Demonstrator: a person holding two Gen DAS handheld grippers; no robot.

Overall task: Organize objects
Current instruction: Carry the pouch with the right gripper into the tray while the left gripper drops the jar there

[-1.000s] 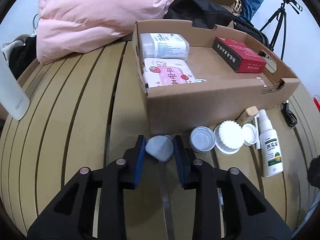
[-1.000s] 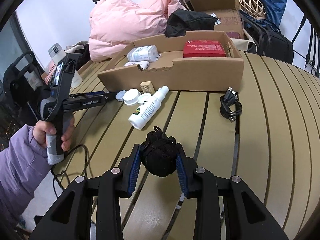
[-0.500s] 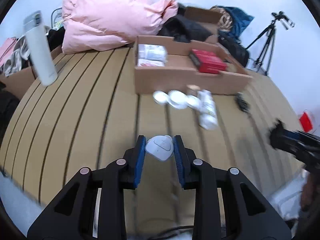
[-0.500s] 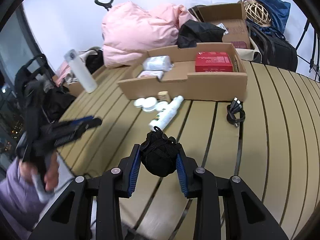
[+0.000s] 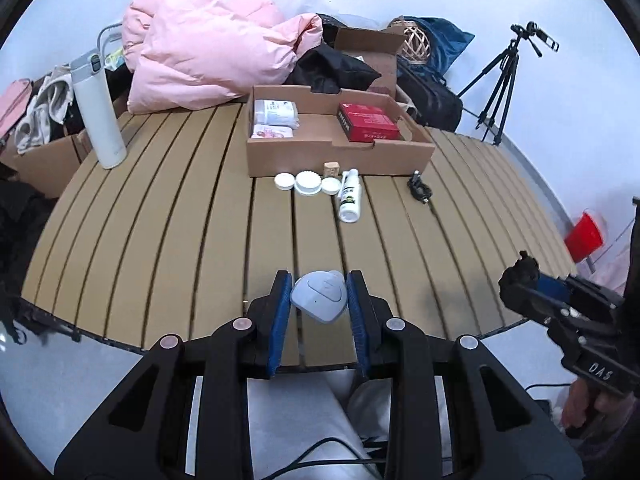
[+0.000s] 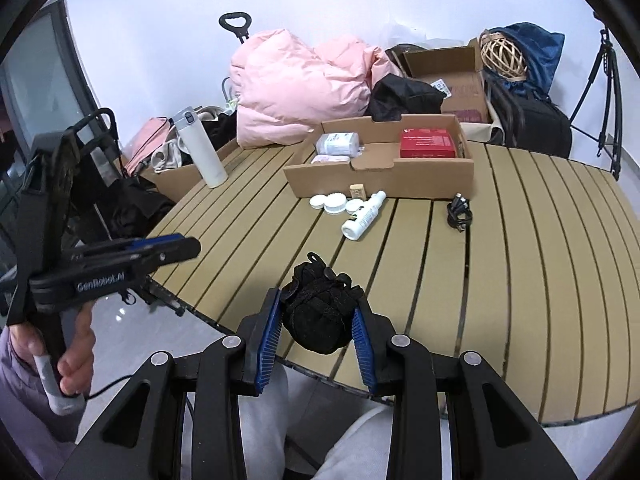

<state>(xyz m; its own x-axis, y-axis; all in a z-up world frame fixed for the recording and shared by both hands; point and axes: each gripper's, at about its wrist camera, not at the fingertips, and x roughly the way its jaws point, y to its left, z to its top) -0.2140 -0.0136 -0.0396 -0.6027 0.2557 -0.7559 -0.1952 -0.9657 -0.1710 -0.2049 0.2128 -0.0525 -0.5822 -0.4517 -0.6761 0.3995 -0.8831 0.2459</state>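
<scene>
Slatted round counter, cluttered at the far side only. Near half bare, both tools held back over its near edge, above the person's lap.

Cardboard tray sits far-centre, front wall cut low in the middle, probably for easy drop-in. Already inside: white wipes pack and a pink pack at the left end, red box right of centre. Middle floor of the tray is free, so likely the target for what's in hand.

Unsorted row just in front of the tray wall: three white lids, small wooden block, white spray bottle lying on its side, black cable to the right. White flask stands upright far left, well apart from the rest.

Left tongs: clenched on a pale grey rounded-triangle case, pads squeezing its two sides, flat face up. It's off the counter, near the front rim.

Right tongs: clenched on a black drawstring pouch, soft fabric bulging above the pads, cord end poking up. Also clear of the surface.

My read: both items picked, carry to tray not started. The pouch will deform on release. The case is smooth and pinched on curved edges, so it could slip if tilted.
</scene>
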